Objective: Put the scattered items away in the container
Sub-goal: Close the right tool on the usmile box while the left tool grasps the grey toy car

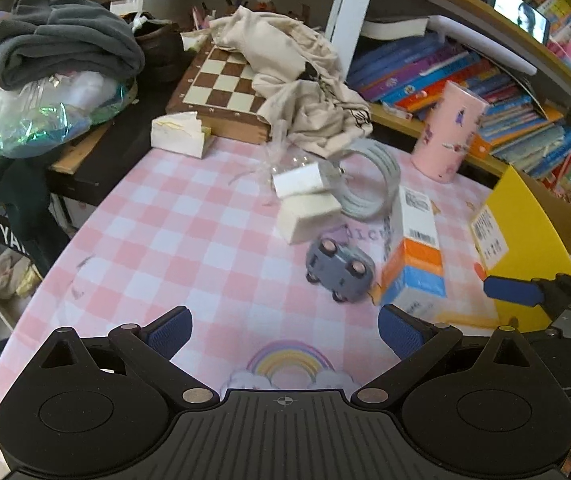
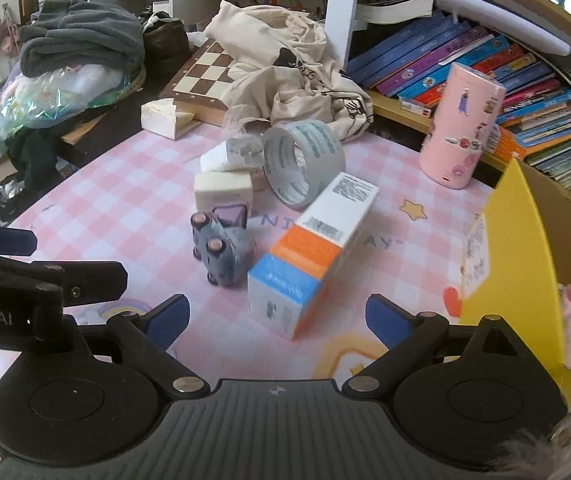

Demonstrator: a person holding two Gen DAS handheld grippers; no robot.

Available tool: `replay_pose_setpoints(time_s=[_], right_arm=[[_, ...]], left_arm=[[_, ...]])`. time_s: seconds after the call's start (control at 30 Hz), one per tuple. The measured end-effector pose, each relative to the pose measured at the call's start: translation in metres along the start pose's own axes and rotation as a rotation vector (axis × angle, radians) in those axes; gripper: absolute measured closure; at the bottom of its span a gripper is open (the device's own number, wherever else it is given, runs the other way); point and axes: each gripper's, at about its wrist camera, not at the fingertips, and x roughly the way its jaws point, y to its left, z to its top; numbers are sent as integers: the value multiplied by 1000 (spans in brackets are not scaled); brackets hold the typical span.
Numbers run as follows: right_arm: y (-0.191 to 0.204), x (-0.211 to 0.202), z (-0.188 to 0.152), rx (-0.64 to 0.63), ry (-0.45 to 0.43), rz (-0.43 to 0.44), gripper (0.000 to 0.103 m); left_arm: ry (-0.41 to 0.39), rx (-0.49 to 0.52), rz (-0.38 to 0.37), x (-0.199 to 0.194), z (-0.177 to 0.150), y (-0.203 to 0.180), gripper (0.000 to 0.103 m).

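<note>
Both the left gripper and right gripper hover with fingers spread, holding nothing. Just beyond on the pink checked tabletop lie a boxed carton, toy car and tape roll; the yellow container stands to the right.

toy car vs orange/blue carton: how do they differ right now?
The toy car is grey-blue and rounded; the carton is boxy, white with orange and blue bands and barcodes. The toy car lies overturned, wheels up; the carton lies flat on a long side. The carton is plainly the larger. Both rest on the pink checked cloth, untouched, ahead of the open right tool.
</note>
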Motion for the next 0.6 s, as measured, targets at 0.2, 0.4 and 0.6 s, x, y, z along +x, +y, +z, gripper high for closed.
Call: replay_pose_setpoints(time_s=[0.2,0.4,0.6], right_arm=[[0,25,14,5,-10,-4,13],[-9,38,16,-21,20,-37,43],[-14,29,5,-93,23,-82,54]], left_arm=[[-51,-12,11,10,14,3,2],[-56,-7,-7,24,22,-2,3],[-35,44,-41,46,24,-20,4]])
